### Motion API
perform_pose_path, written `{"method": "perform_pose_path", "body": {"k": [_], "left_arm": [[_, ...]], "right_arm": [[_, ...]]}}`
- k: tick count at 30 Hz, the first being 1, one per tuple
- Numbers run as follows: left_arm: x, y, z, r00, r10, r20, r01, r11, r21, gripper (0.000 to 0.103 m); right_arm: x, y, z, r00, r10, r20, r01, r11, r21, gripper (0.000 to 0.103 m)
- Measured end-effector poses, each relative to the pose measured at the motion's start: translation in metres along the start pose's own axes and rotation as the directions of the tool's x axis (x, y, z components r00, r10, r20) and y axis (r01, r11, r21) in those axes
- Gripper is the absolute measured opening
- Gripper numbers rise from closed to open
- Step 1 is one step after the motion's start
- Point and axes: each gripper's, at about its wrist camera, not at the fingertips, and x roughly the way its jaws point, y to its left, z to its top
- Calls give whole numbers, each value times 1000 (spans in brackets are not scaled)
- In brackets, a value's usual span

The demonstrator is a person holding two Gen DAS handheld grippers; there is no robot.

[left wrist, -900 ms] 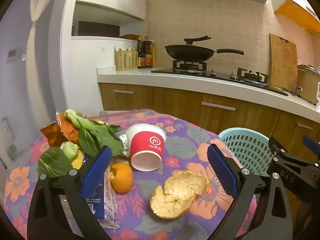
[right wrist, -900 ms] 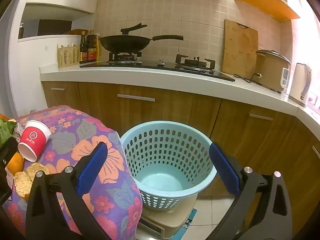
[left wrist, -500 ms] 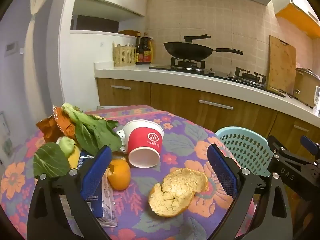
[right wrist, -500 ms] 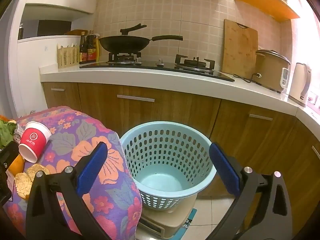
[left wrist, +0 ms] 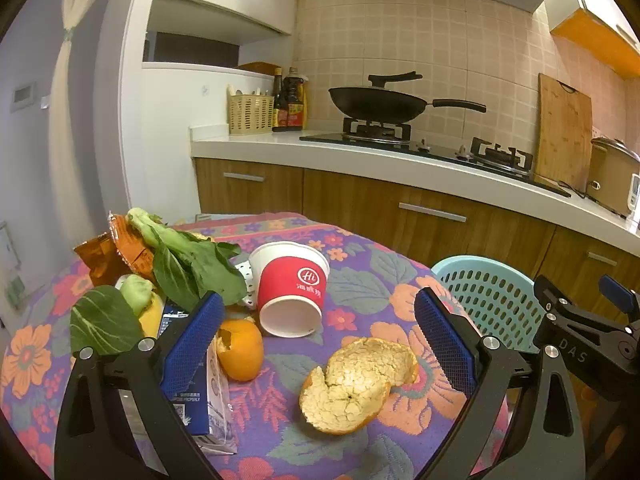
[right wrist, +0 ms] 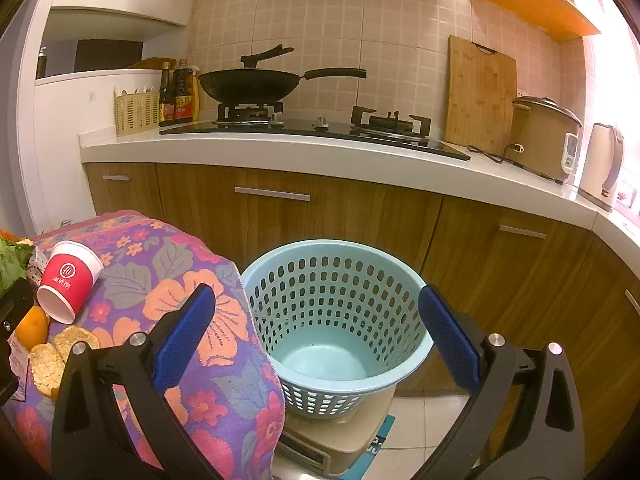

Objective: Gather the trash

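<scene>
On the flowered tablecloth (left wrist: pixel 360 292) lies trash: a red paper cup (left wrist: pixel 291 289) on its side, a large orange peel (left wrist: pixel 354 386), a smaller orange peel (left wrist: pixel 241 350), a blue-white wrapper (left wrist: pixel 200 404), green leaves (left wrist: pixel 192 268) and an orange snack bag (left wrist: pixel 116 252). My left gripper (left wrist: pixel 316 344) is open and empty above the peels. The light blue perforated basket (right wrist: pixel 336 320) stands beside the table. My right gripper (right wrist: pixel 312 332) is open and empty in front of the basket. The cup (right wrist: pixel 68 280) and peel (right wrist: pixel 48 360) show at the left in the right wrist view.
Behind runs a kitchen counter (right wrist: pixel 320 152) with a wok (right wrist: pixel 248 84) on the stove, a cutting board (right wrist: pixel 480 96), a rice cooker (right wrist: pixel 544 136) and a kettle (right wrist: pixel 604 164). The basket sits on a beige scale-like stand (right wrist: pixel 336 440) on the floor. Wooden cabinets (left wrist: pixel 440 224) lie beyond the table.
The left wrist view has shifted slightly; the table items sit a little lower and leftward in frame. The right gripper has hardly moved. Both stay open.
</scene>
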Motion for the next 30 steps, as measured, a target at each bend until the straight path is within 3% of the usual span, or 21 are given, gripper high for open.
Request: {"method": "perform_pose_path", "body": {"k": [30], "left_arm": [[2,-1,0,1000,-24,-9,24,1000,-12,93]], "right_arm": [[-1,0,2,1000,-12,3,12,1000,-6,97]]}}
